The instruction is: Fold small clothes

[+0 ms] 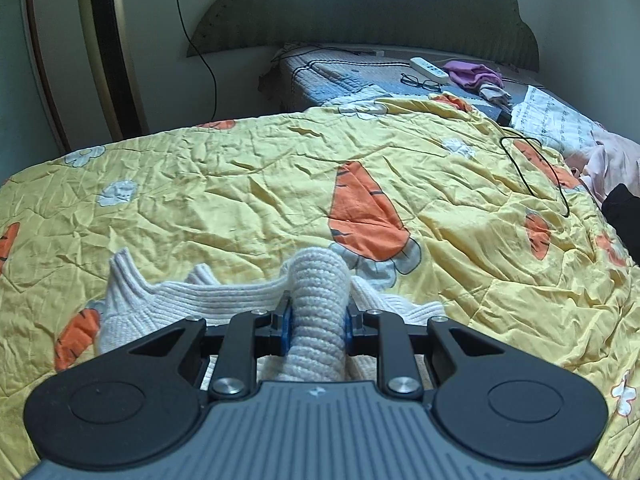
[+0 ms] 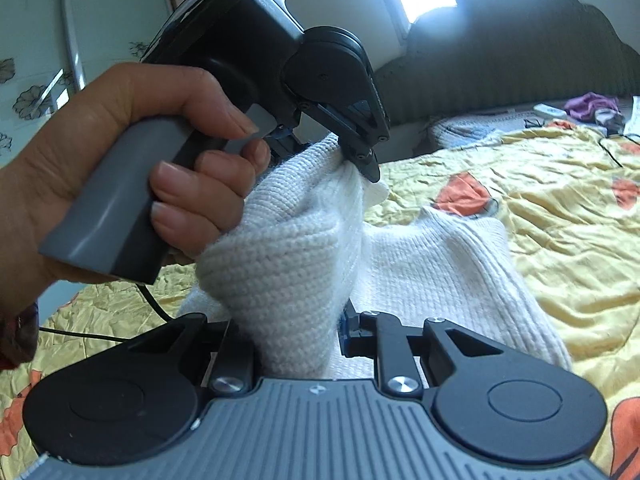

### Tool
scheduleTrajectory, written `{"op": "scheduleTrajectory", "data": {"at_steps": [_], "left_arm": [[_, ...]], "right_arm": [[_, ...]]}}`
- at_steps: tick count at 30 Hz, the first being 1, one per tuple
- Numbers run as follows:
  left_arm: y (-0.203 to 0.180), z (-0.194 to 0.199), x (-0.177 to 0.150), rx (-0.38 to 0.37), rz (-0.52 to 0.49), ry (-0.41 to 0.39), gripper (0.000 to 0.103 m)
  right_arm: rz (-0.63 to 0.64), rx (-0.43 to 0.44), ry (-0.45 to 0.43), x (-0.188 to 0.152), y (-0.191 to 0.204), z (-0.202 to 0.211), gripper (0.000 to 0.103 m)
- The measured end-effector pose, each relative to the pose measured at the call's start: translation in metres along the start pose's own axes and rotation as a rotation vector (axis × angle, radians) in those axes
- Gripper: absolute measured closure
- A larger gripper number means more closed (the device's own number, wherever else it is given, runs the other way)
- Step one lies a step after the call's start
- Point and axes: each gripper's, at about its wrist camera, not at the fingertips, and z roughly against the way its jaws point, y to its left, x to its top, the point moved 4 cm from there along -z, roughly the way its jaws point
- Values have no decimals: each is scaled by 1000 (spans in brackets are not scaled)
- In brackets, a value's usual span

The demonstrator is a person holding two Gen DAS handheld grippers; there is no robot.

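Bedroom w/ a bed covered by a crumpled yellow carrot-print quilt [image 1: 248,184], padded grey headboard [image 1: 360,4] at the far end.

Left gripper [image 1: 316,320] is clamped on a thick roll of the white knit garment [image 1: 320,292] — fabric bunched between both blue pads, running back toward the cam. Rest of the knit spreads left and right of the jaws, lying on the quilt, ribbed edges poking up on the left.

Right gripper [image 2: 296,332] also pinches the same white knit [image 2: 280,272]; a fat fold fills the gap between its fingers. In the right wrist view the left gripper [image 2: 366,162] shows from the side, held by the person's left hand [image 2: 132,168], its tips biting a corner of the knit lifted above the bed. Garment hangs stretched between the two grippers, lower part draping onto the quilt on the right.

Further out: black cable [image 1: 536,176] looped on the quilt, glasses [image 1: 420,82], white power strip [image 1: 429,67], purple cloth [image 1: 474,74] near the headboard. Gold tower fan [image 1: 108,44] stands by the wall, left of the bed.
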Motion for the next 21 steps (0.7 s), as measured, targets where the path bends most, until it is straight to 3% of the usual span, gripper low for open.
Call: {"op": "scheduleTrajectory", "data": {"at_steps": [21], "left_arm": [[-44, -31, -10, -31, -56, 41, 81]], "right_arm": [[-160, 40, 37, -10, -33, 2, 80]]}}
